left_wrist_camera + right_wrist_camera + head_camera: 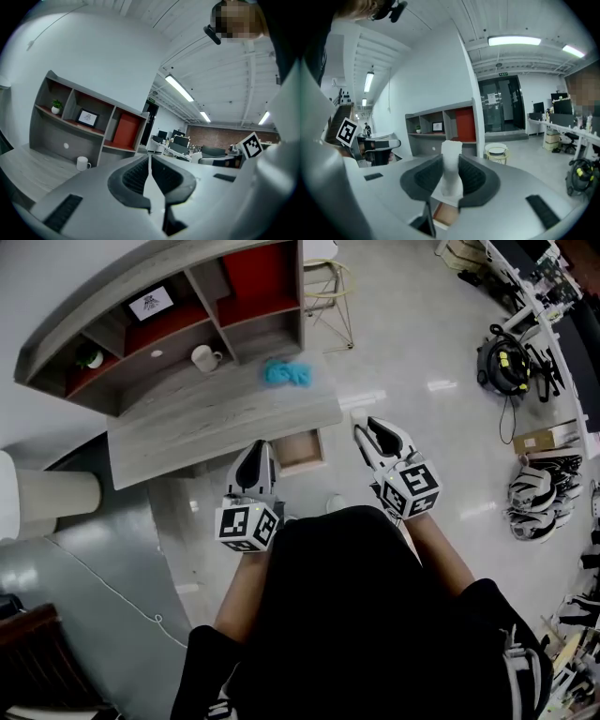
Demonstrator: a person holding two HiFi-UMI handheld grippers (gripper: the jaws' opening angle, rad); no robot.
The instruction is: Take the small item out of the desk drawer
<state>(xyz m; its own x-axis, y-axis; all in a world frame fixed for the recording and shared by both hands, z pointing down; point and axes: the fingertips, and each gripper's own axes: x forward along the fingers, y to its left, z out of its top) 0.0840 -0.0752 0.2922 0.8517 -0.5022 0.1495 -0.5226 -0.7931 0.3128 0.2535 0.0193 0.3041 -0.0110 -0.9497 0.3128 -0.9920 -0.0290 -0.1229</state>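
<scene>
**Black-clad person, two hand-held grippers, desk with open drawer**

Black top [375, 615] of the person fills the lower part of the head view, with both forearms reaching forward.

- Left gripper [262, 448]: jaws pressed together with nothing between them. It is held at the desk's front edge, just left of the drawer.
- Right gripper [368, 429]: jaws pinching the small white item [451, 174], which stands upright between the ribbed pads. It is held just right of the drawer, clear of it.
- Drawer [302, 452]: pulled out from under the desk top, its pale wooden bottom showing.
- Desk [187, 423]: grey wood-grain top.
- Hutch [253, 334]: stands at the back of the desk, with red-backed compartments.
- White mug [203, 357]: on the desk top, in the hutch's lower opening.
- Blue cloth [286, 373]: crumpled on the desk top, beside the hutch's right end.
- Framed picture [150, 304]: in an upper compartment.
- Small plant [91, 357]: in the leftmost compartment.
</scene>
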